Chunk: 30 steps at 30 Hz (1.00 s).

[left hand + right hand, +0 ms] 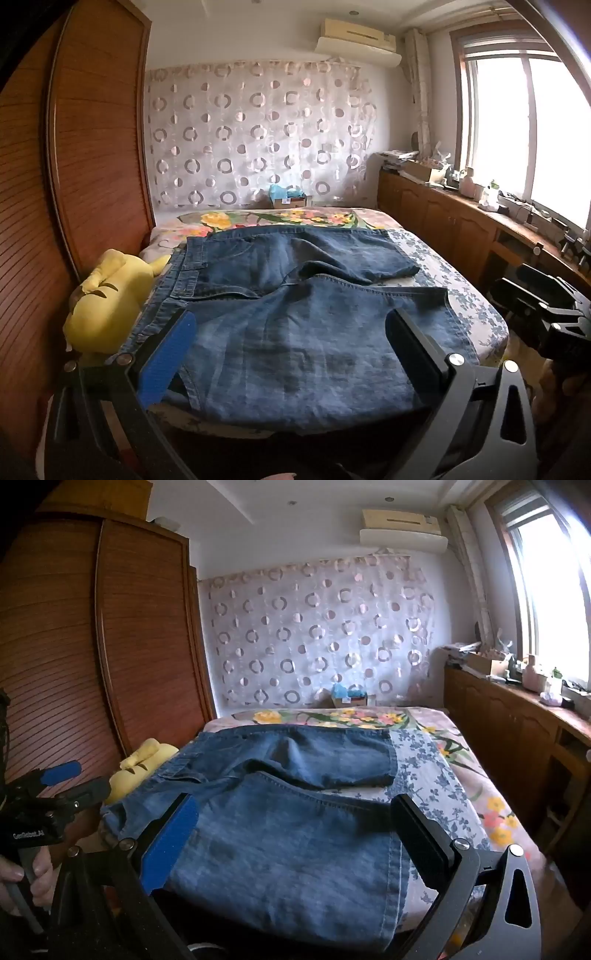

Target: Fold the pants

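Pants (pixel 295 314) lie flat; left gripper (pixel 291 328) and right gripper (pixel 295 812) fingers wide, empty.

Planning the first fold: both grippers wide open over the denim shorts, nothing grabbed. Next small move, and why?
Probably lower the left hand-held gripper to the waistband at the near leg of the shorts. They lie spread flat on the bed, both legs apart, and the right hand-held gripper is also open above the cloth.
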### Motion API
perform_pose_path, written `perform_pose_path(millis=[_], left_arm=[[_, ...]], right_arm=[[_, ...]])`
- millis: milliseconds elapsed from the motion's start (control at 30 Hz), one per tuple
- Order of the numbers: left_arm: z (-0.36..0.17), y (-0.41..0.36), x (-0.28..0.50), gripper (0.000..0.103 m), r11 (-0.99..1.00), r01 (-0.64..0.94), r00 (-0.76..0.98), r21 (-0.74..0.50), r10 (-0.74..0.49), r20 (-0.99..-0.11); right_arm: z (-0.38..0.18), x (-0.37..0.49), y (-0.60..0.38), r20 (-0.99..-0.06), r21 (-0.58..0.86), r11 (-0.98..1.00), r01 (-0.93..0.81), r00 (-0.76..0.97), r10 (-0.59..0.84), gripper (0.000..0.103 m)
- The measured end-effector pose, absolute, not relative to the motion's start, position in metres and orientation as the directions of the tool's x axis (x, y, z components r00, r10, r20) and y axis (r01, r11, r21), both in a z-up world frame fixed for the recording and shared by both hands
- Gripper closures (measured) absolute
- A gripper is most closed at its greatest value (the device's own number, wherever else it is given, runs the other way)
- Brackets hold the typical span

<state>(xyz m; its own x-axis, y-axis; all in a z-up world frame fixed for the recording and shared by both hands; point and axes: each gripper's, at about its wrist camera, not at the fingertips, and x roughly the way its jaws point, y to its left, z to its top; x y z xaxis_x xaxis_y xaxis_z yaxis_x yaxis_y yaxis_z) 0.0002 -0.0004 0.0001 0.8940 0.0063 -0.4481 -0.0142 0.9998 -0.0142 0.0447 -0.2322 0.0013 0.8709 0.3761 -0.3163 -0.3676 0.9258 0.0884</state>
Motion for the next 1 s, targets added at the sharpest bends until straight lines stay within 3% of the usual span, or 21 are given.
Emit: perform_pose_path(millis=[1000], left_arm=[[0.0, 0.0001, 0.0, 0.0, 1.0, -0.017, 0.896, -0.02, 0.006, -0.444]], right_arm=[[0.0006, 0.0428, -0.2319, -0.307, 0.091, 0.929, -0.359, 0.877, 0.369, 0.0]])
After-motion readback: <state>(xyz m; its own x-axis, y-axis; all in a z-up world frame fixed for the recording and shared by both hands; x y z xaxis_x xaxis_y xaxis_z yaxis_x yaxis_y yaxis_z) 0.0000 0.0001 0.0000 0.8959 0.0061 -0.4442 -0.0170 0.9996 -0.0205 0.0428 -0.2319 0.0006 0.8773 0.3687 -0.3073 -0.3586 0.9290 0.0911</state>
